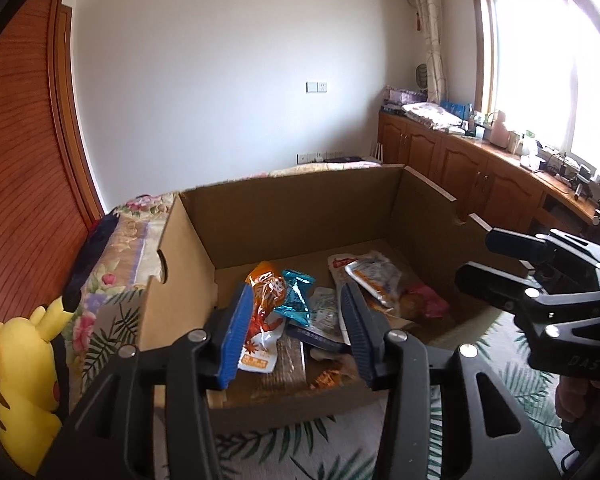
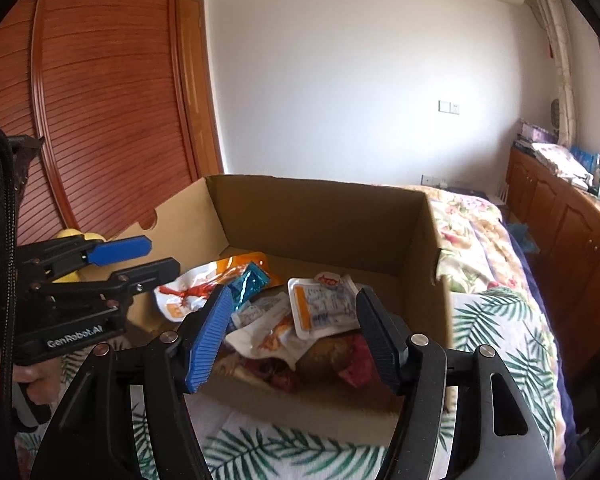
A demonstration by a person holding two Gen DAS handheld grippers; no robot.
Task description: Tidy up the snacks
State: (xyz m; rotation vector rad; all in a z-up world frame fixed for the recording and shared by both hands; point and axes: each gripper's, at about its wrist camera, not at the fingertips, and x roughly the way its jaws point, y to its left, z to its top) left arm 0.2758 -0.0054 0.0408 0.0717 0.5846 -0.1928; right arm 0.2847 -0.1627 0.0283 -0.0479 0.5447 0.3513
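Snack packets were heaped loose inside an open cardboard box, presumably gathered there for sorting. The left claw and right claw were held apart and empty above them. The box was set on a leaf-patterned bedspread in a bedroom.

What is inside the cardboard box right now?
The cardboard box holds a loose pile of snack packets: an orange-and-white pouch, a teal foil packet and a clear-fronted pouch. Anything beneath the pile is covered.
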